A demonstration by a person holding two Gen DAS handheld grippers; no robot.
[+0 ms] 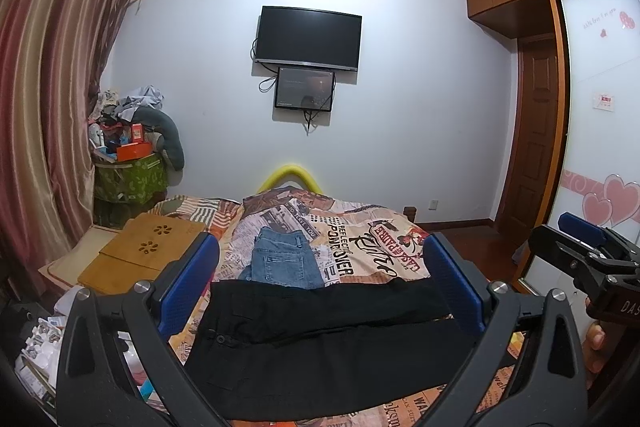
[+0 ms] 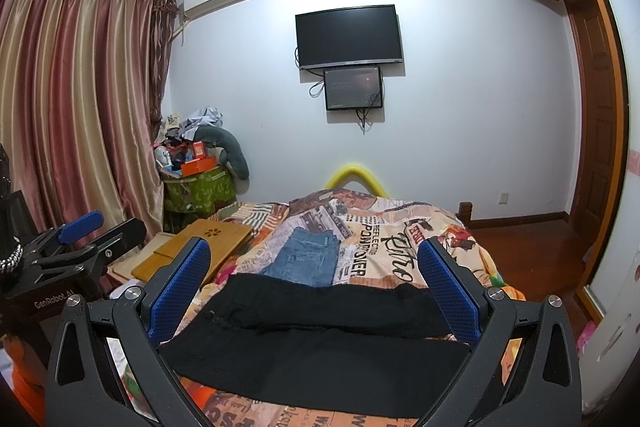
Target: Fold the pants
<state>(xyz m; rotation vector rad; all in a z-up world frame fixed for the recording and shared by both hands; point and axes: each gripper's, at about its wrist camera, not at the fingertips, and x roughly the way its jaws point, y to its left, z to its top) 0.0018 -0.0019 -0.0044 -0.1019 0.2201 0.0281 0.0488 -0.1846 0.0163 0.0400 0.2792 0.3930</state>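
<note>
— What's closest to me right now?

— My left gripper (image 1: 320, 283) and right gripper (image 2: 314, 281), both spread wide with nothing between the blue pads (image 1: 192, 279) — they hang above the near end of the bed (image 2: 400, 247).

— And the pants?

— The black pants (image 1: 320, 343) lie flat across the patterned bedspread, waist with its buttons toward my left, legs running to the right. In my right view they sit the same way (image 2: 320, 347).

— Beyond them?

— Folded jeans (image 1: 286, 259) just behind, touching the black fabric's far edge. A wooden lap desk (image 1: 148, 251) sits left of those. Farther off, a cluttered green bin (image 1: 130, 179), then a television (image 1: 308, 39) on the wall.
</note>
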